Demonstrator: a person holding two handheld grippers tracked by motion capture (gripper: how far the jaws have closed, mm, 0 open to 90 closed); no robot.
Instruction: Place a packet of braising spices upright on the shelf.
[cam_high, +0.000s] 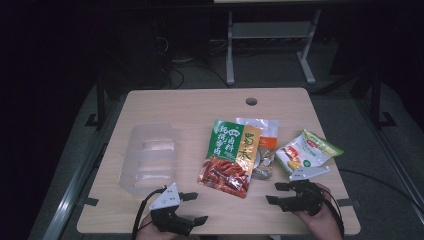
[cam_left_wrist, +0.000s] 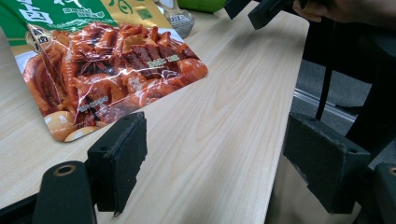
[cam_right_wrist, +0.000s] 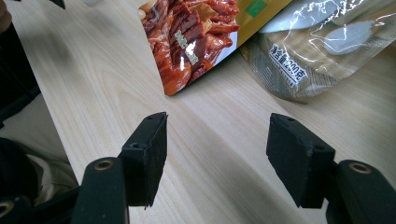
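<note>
A red and green snack bag (cam_high: 227, 159) lies flat mid-table, also close up in the left gripper view (cam_left_wrist: 100, 65) and the right gripper view (cam_right_wrist: 191, 37). A clear-fronted brown packet (cam_high: 262, 147) (cam_right_wrist: 306, 56) lies partly under its right side. A green and white packet (cam_high: 307, 150) rests at the right. My left gripper (cam_high: 194, 207) (cam_left_wrist: 212, 163) is open near the front edge, pointing right toward the red bag's lower corner, nothing between its jaws. My right gripper (cam_high: 276, 193) (cam_right_wrist: 217, 149) is open at the front right, pointing left, empty.
A clear plastic tray (cam_high: 149, 157) sits on the left of the wooden table (cam_high: 200, 107). A cable hole (cam_high: 251, 101) is near the far edge. Table legs and cables stand on the dark floor behind.
</note>
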